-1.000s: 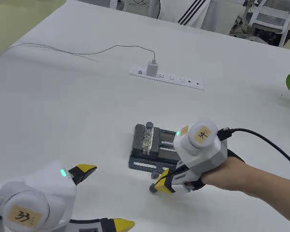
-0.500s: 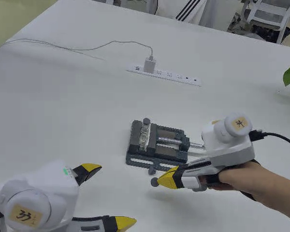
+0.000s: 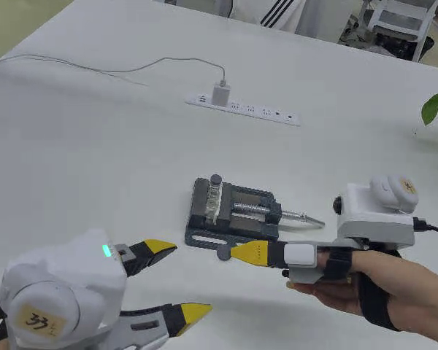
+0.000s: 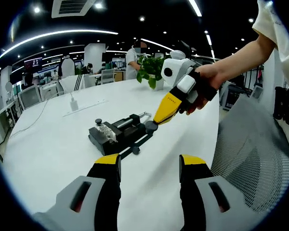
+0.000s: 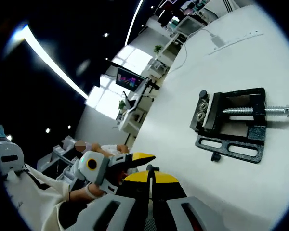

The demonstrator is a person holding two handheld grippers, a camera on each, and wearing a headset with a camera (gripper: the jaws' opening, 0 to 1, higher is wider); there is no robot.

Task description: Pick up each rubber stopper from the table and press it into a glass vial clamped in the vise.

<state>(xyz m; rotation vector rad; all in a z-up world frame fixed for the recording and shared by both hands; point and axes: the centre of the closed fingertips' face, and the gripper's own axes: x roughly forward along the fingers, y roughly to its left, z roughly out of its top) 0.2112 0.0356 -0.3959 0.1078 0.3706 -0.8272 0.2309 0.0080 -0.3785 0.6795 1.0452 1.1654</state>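
The vise [image 3: 233, 219] stands near the middle of the table [image 3: 95, 160]. A glass vial [image 3: 214, 203] stands in its left end, and its screw handle [image 3: 304, 218] points to the right. Behind the vise lies a power strip [image 3: 242, 109], with a charger [image 3: 220, 95] in its left end and a cable [image 3: 95, 71] going left. The right tongs [image 3: 237, 252] are just before the vise, a rubber stopper [image 3: 223, 253] at their tip. The left tongs [image 3: 186, 279] are nearer, to the left.

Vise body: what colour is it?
The vise is black, clearest in the right gripper view.
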